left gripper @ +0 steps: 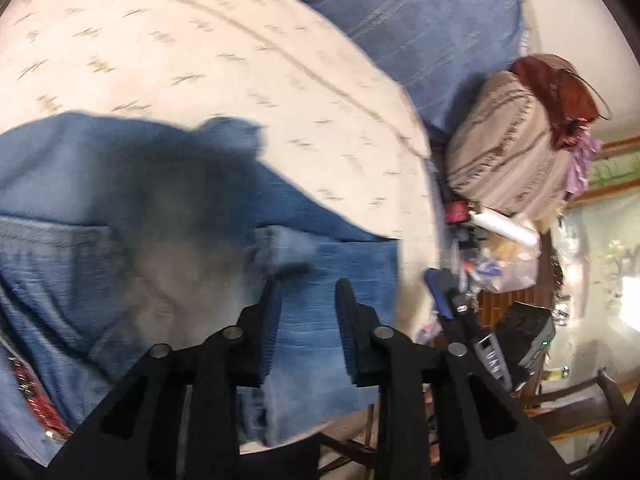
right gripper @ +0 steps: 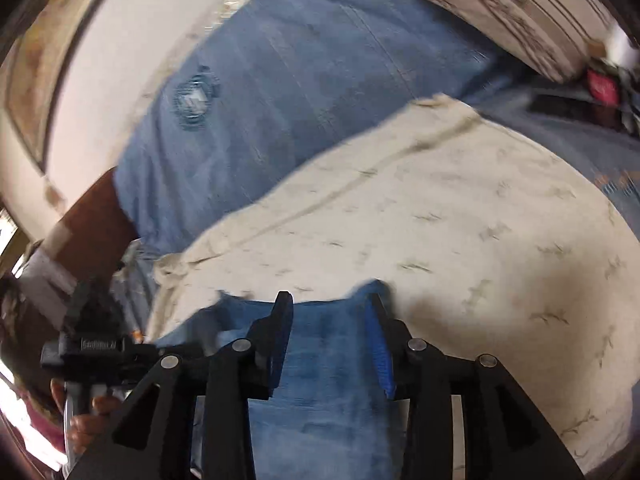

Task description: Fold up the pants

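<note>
Left tongs – parted over jeans | right tongs – parted, same | writing unreadable

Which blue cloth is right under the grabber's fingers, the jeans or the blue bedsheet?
The jeans. Their faded denim lies between the left gripper's fingers, on the cream blanket. The blue bedsheet is paler, striped, and far off beyond the blanket.

Cream blanket, blue sheet, perhaps bundled cloth.

One pair blue jeans; one cream patterned cloth; one blue striped sheet; two black grippers, left, right; one striped bundle.
</note>
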`<move>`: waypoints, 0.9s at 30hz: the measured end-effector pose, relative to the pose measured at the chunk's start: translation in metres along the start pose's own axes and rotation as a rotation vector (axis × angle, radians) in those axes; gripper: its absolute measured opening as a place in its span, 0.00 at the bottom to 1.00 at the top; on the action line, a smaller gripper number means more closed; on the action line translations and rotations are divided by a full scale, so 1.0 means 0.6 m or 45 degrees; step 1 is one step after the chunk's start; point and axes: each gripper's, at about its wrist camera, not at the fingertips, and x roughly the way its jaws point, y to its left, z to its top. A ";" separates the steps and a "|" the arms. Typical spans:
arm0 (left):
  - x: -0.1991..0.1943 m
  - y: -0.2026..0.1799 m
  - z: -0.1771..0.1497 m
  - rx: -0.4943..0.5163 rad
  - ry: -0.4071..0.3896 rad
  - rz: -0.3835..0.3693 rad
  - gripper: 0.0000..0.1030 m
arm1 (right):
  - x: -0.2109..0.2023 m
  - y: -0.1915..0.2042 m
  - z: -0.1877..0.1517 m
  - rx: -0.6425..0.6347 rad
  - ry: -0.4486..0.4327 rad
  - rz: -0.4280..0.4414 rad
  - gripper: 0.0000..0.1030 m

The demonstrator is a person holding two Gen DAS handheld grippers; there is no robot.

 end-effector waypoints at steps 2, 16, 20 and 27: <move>0.008 -0.019 0.000 0.036 -0.005 0.003 0.37 | 0.012 0.004 -0.001 -0.025 0.028 0.005 0.39; 0.046 0.047 -0.008 -0.088 0.145 -0.038 0.20 | 0.025 -0.022 -0.029 0.048 0.129 -0.034 0.42; 0.006 0.043 -0.063 -0.015 0.115 0.001 0.65 | -0.040 -0.030 -0.069 0.081 0.122 -0.034 0.66; 0.058 0.030 -0.129 0.064 0.235 0.164 0.44 | -0.043 -0.034 -0.137 0.047 0.275 -0.117 0.14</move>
